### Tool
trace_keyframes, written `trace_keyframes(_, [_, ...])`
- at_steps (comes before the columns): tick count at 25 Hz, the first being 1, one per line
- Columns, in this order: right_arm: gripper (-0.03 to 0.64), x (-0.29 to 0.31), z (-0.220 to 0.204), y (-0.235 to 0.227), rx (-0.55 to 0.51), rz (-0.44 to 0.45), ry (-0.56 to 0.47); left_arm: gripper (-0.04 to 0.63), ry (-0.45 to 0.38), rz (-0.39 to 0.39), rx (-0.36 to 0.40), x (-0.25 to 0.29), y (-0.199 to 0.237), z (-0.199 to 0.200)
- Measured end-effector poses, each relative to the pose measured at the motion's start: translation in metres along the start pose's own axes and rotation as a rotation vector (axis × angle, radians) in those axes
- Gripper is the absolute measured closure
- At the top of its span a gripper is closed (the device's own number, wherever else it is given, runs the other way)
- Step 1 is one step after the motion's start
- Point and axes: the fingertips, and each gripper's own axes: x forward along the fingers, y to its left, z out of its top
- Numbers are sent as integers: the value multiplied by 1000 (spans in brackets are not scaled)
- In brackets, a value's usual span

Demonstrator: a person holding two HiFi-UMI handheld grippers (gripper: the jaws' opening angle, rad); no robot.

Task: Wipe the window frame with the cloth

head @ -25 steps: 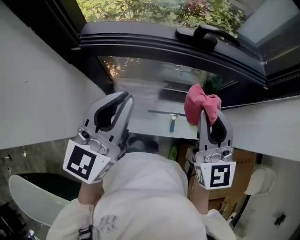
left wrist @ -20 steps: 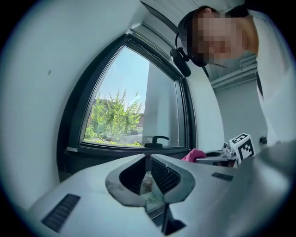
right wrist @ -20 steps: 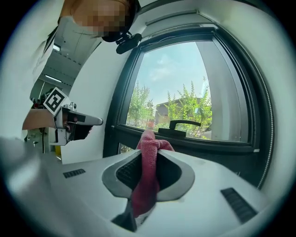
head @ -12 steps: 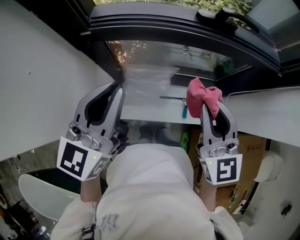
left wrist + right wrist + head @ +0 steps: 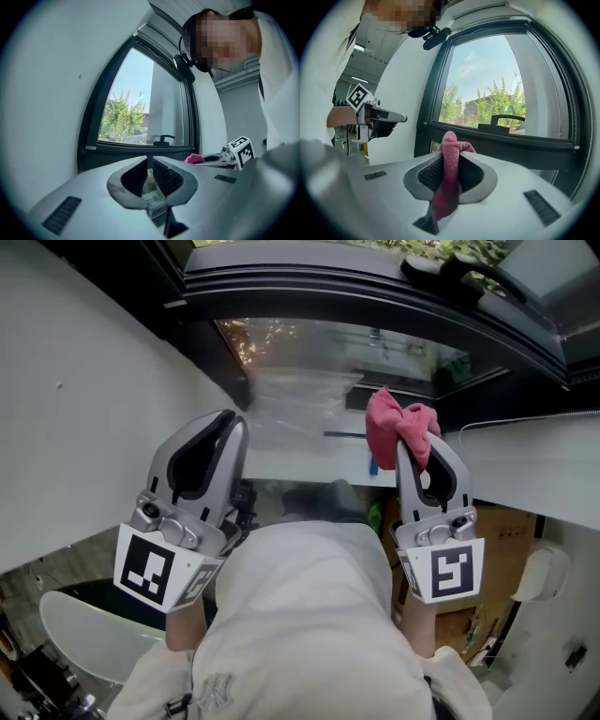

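A pink cloth bulges out of my right gripper, whose jaws are shut on it; in the right gripper view the cloth hangs down between the two pads. The black window frame runs across the top, a short way beyond the cloth, with its black handle at the upper right. From the right gripper the frame's bottom rail and handle lie straight ahead. My left gripper is shut on nothing, level with the right one, near the frame's lower left corner.
A white wall flanks the left and a white sill the right. Below the window lie a sheet of clear plastic and a blue-handled tool. A cardboard box stands low on the right.
The window frame has shifted up in the head view. My right gripper has edged slightly up and left with the cloth. The left gripper has hardly moved.
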Motion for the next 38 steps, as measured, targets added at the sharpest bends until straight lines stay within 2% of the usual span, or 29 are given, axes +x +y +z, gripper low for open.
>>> trace_keyframes(8, [563, 21, 6, 7, 6, 25, 2, 554, -23, 31, -20, 0, 13, 5])
trace_keyframes(14, [563, 28, 4, 10, 6, 39, 2, 554, -9, 45, -5, 1, 21, 3])
trace_keyframes(29, [563, 27, 0, 2, 16, 6, 10, 554, 14, 16, 10, 9, 13, 3])
trace_keyframes(38, [563, 24, -2, 4, 8, 28, 13, 554, 19, 33, 14, 4, 11, 1])
